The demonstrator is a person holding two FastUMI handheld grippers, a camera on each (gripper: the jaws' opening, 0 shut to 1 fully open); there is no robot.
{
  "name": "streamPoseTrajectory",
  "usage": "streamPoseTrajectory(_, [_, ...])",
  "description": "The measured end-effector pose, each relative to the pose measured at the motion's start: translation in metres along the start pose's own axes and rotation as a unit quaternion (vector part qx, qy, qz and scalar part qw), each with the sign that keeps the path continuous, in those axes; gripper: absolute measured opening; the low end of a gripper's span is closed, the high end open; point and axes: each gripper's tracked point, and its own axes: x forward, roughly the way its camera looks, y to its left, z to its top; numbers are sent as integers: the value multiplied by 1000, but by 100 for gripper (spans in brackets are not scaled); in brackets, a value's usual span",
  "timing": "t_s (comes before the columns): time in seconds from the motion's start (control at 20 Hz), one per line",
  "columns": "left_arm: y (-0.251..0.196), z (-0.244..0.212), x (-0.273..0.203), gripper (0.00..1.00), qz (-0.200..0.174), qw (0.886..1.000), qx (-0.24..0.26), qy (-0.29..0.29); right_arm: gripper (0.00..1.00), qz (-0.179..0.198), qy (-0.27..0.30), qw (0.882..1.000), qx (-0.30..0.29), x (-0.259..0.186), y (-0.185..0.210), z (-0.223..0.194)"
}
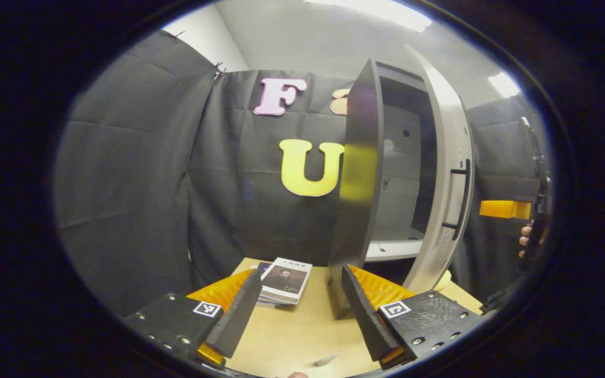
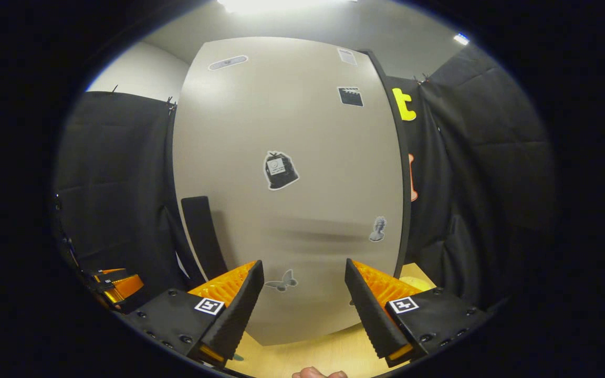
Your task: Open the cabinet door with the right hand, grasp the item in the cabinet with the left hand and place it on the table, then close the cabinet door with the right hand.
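Observation:
The cabinet [image 1: 360, 168] stands on the table with its light grey door [image 1: 447, 157] swung partly open, a dark handle [image 1: 462, 194] on it. Inside I see a pale shelf [image 1: 392, 249] with nothing on it. A book [image 1: 284, 281] lies flat on the table left of the cabinet, just beyond my left gripper [image 1: 302, 315], which is open and holds nothing. My right gripper [image 2: 302, 304] is open too, close to the door's outer face [image 2: 292, 131], with the handle [image 2: 202, 236] to its left. The right gripper [image 1: 510, 209] also shows beyond the door's edge, held by a hand [image 1: 525, 241].
The wooden table [image 1: 292, 341] runs under both grippers. Black cloth walls close the booth behind and beside the cabinet. Several stickers [image 2: 280, 170] dot the door's face. The left gripper [image 2: 113, 286] shows low at the left in the right gripper view.

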Motion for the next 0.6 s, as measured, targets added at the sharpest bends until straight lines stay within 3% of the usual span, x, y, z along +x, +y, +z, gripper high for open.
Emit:
streamPoseTrajectory(0.25, [-50, 14, 5, 91, -8, 1000, 16, -13, 98, -19, -13, 1000, 8, -5, -61, 3])
streamPoseTrajectory(0.6, [-137, 0, 11, 91, -32, 999, 27, 3, 98, -58, -58, 997, 0, -20, -147, 18])
